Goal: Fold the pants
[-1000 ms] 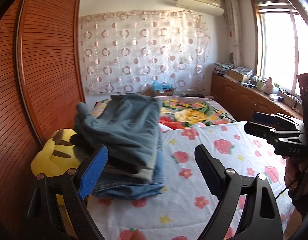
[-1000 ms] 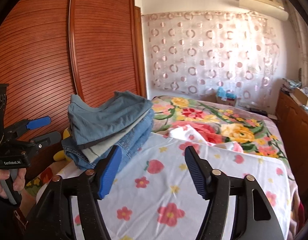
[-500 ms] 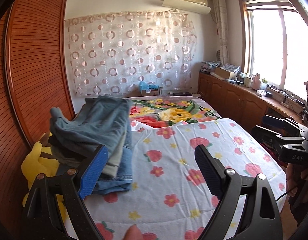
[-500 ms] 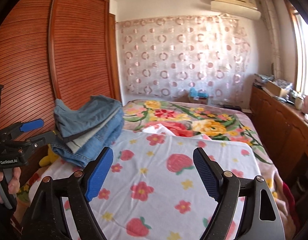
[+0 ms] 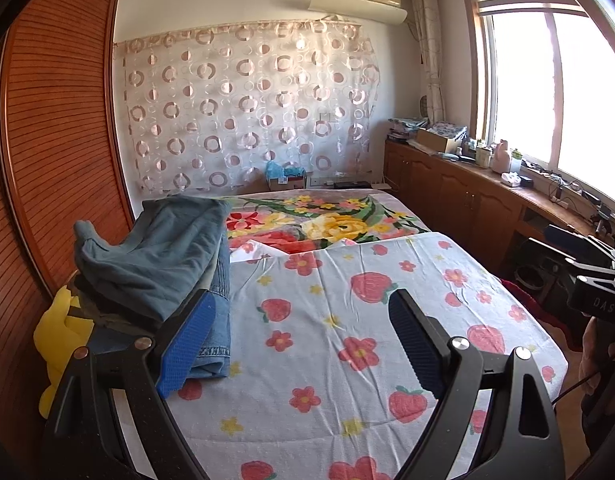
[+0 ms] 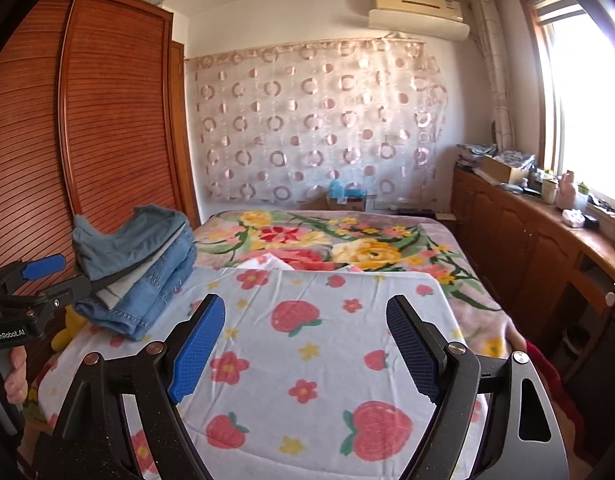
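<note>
A stack of folded pants, grey-blue on top and blue denim underneath, lies at the left side of the bed on the strawberry-print sheet. My left gripper hovers open over the sheet just right of the stack, nothing between its blue pads. In the right wrist view the same stack sits off to the left. My right gripper is open over the sheet and holds nothing. Each gripper appears in the other's view: the right gripper and the left gripper, each held by a hand.
A yellow plush toy lies beside the stack against the slatted wooden wardrobe. A floral blanket covers the far half of the bed. Wooden cabinets with clutter run under the window on the right.
Both grippers drew back and to the right, away from the stack, which now sits farther left in both views. The right gripper's jaws spread wider.
</note>
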### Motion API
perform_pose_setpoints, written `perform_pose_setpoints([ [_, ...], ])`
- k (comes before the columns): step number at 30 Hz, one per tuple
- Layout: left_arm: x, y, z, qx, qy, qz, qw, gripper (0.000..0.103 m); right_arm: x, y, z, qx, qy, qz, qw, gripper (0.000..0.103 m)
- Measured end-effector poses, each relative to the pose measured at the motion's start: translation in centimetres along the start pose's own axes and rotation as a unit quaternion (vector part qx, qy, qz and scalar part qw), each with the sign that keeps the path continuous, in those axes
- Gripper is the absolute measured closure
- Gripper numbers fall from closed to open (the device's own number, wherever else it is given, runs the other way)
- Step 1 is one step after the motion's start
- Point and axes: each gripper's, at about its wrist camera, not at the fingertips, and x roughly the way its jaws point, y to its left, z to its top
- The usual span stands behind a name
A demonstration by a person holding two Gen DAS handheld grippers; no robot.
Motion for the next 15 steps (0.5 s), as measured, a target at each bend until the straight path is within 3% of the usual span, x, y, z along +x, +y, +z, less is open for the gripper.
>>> perform_pose_setpoints([
  [15, -0.3, -0.2, 0.2, -0.001, -0.005, 0.002, 1.0, 0.014, -0.1, 2.0, -0.8, 0.002, -0.002, -0.013, 1.0, 0.018],
])
